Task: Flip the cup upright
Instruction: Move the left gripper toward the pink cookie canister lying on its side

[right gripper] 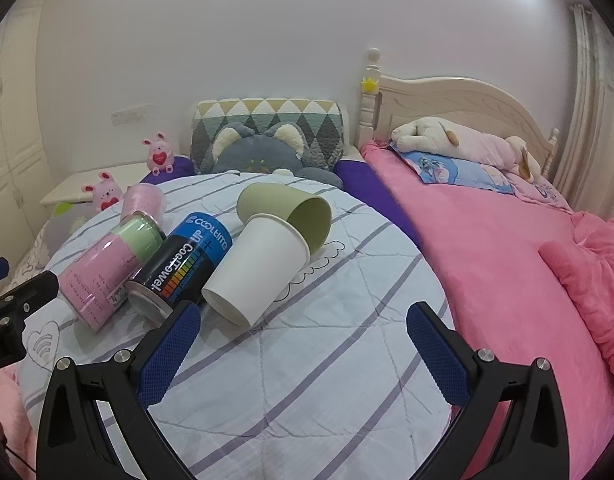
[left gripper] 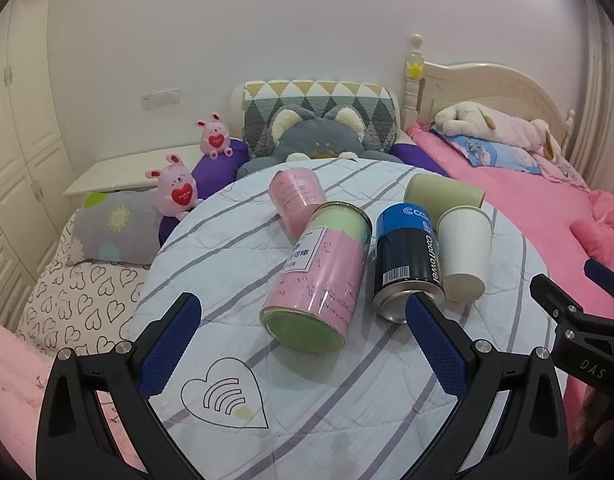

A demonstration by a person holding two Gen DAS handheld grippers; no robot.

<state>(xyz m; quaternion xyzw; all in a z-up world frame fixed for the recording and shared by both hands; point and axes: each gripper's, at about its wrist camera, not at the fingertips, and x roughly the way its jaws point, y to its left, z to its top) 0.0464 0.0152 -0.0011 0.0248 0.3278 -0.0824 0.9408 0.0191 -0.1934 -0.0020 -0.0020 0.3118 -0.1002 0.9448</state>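
Several cups and cans lie on their sides on a round striped cushion [left gripper: 347,392] [right gripper: 307,360]. A white paper cup [left gripper: 465,252] [right gripper: 259,268] lies with its base towards me. A green cup [left gripper: 443,194] [right gripper: 291,210] lies just behind it. A pink cup [left gripper: 297,200] [right gripper: 143,200] lies at the back left. My left gripper [left gripper: 303,340] is open and empty, in front of the pink-green can [left gripper: 319,276]. My right gripper [right gripper: 303,352] is open and empty, just short of the white cup. The right gripper also shows at the right edge of the left wrist view [left gripper: 579,320].
A blue-black can [left gripper: 407,260] [right gripper: 179,268] lies between the pink-green can [right gripper: 107,268] and the white cup. Pink rabbit toys [left gripper: 175,188], a grey cat plush [left gripper: 319,140] and pillows sit behind. A pink blanket [right gripper: 507,260] covers the bed on the right.
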